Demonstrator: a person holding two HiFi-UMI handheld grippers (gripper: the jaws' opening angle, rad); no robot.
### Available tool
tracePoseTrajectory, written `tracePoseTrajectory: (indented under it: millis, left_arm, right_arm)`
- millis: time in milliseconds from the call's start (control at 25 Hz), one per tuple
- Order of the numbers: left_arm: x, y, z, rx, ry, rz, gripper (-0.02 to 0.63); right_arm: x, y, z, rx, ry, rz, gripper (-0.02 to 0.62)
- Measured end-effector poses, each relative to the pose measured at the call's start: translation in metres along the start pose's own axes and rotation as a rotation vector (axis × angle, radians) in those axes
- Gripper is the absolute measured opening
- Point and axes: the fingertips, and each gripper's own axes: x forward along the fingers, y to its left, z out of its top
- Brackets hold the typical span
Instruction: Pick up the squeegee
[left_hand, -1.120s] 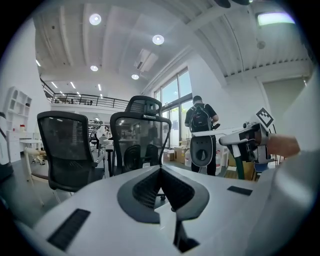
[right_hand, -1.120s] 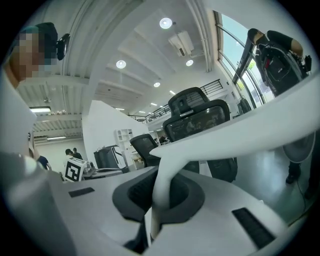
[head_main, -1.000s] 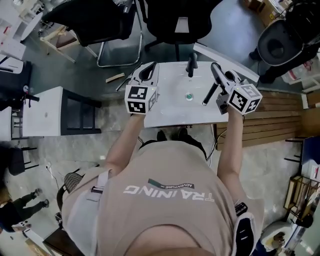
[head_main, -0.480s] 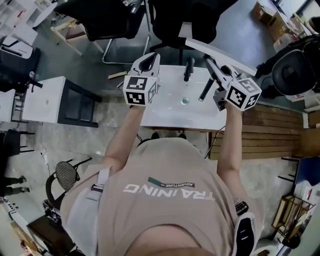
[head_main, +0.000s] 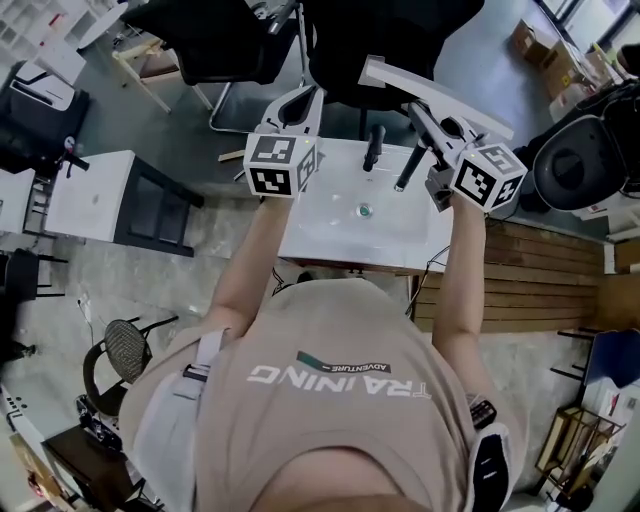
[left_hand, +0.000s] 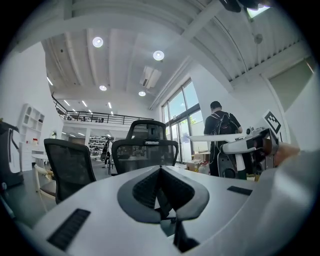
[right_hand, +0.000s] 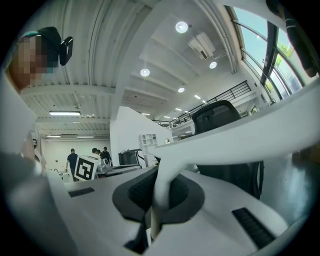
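Open-plan workroom seen from above: a white washbasin top (head_main: 330, 225) with a black tap (head_main: 372, 148) sits below a person's raised hands. The right gripper (head_main: 432, 125) is clamped on the handle of the white squeegee (head_main: 425, 92), held level above the basin's far right side, while the left gripper (head_main: 300, 100), off to the left, is closed on nothing. The long blade overhangs widely, so a swing could probably strike the office chair (head_main: 390, 30) beyond and twist the handle loose.

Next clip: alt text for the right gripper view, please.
The right gripper, jaws shut on the handle of a white squeegee, holds it so that its long blade sweeps across the frame to the right. Behind are a black chair, ceiling lights and distant people in a large hall.
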Motion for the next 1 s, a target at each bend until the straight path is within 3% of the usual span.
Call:
tracePoseTrajectory:
  millis: [440,1000]
  left_arm:
    - [0.003,0.008,0.016,-0.002,-0.033,-0.001,0.014]
    - [0.008,0.013,0.016,-0.001,-0.031,-0.009,0.014]
  right_arm:
    - [0.011,0.01,0.024,-0.041,-0.017,0.034,0.028]
    - [0.015,0.01,0.024,-0.048,-0.01,0.037,0.028]
